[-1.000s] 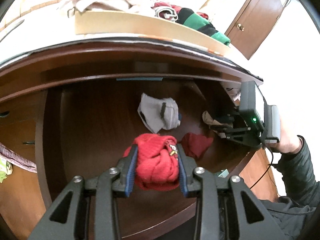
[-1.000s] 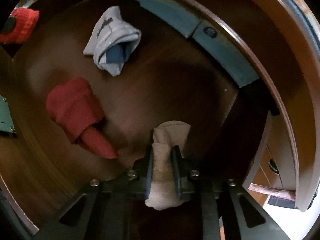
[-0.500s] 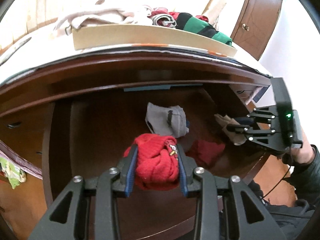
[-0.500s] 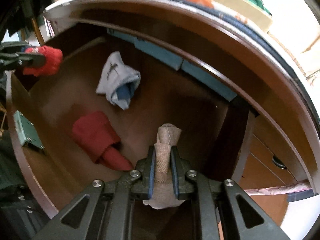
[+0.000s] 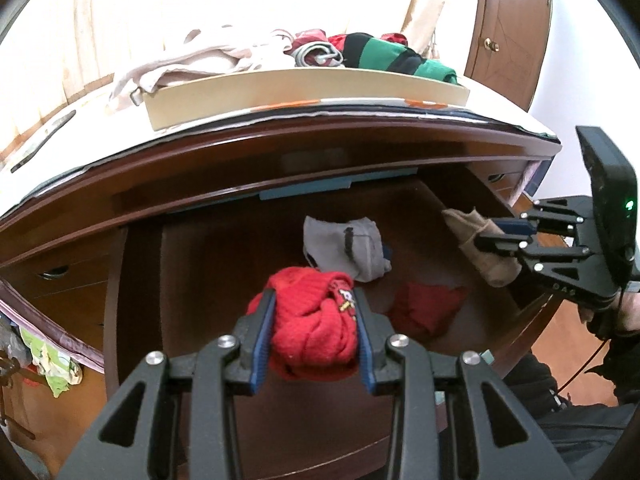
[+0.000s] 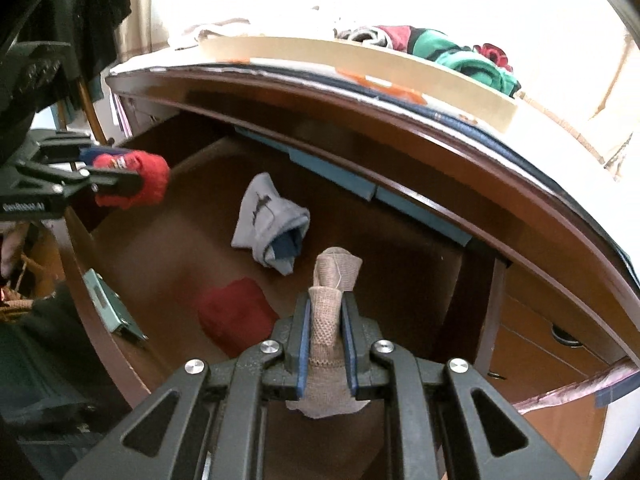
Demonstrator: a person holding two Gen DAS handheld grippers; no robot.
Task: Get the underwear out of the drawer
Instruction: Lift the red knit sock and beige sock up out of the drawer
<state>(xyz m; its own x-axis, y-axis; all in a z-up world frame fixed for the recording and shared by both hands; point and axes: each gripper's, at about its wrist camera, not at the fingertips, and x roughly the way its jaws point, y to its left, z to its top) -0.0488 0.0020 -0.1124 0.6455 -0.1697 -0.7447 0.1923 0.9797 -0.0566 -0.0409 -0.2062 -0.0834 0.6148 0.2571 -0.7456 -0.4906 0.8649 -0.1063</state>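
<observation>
Above the drawer (image 6: 168, 264), left tongs (image 5: 314, 332) pinching red bundle (image 5: 312, 332), right tongs (image 6: 326, 340) pinching beige roll (image 6: 328, 312), teal latch plate (image 6: 112, 312) only right-view.

Red bundle (image 5: 314, 320), beige bundle (image 6: 330, 304), grey garment (image 5: 344, 248), dark brown drawer (image 5: 208, 264).

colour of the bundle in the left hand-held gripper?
Bright red knit bundle, small printed patch near the top. Clearest in the left wrist view.

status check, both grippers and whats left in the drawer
Left gripper shut on red roll. Right gripper shut on beige roll. Grey piece, dark red piece on drawer floor. Nothing blocking.
</observation>
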